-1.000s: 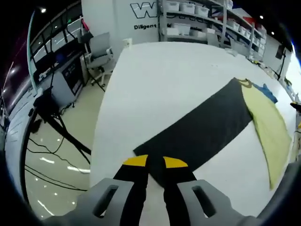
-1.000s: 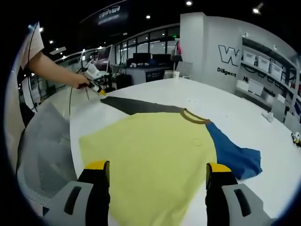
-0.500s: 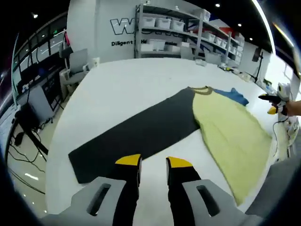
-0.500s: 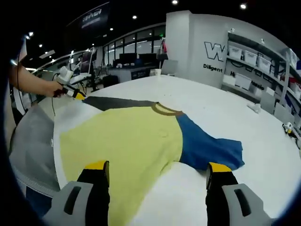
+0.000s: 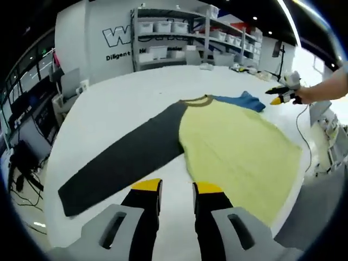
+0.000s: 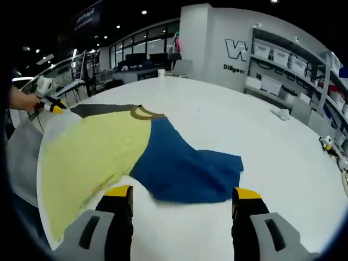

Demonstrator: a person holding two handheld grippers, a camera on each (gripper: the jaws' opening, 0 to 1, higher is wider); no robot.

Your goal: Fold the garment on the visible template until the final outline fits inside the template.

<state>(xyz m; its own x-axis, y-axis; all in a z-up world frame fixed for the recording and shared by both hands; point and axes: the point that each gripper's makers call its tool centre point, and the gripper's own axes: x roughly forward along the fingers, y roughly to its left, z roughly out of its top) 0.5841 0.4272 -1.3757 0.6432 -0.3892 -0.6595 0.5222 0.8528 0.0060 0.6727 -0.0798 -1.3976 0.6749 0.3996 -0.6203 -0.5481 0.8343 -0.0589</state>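
Observation:
A shirt lies flat on the white table, with a yellow body, a dark grey sleeve and a blue sleeve. My left gripper hovers over bare table just short of the grey sleeve, its jaws a little apart with nothing between them. My right gripper stands wide open right before the blue sleeve, beside the yellow body. A hand holds the right gripper past the shirt's far side, and the left gripper shows by the grey sleeve.
The table edge runs close along the yellow hem. Small loose items lie on the far table. Shelves with white bins stand against the back wall, and office chairs and desks stand off the table.
My left gripper has let go of the grey sleeve's end and drawn back, jaws slightly wider. My right gripper has shifted from the yellow body over to the blue sleeve.

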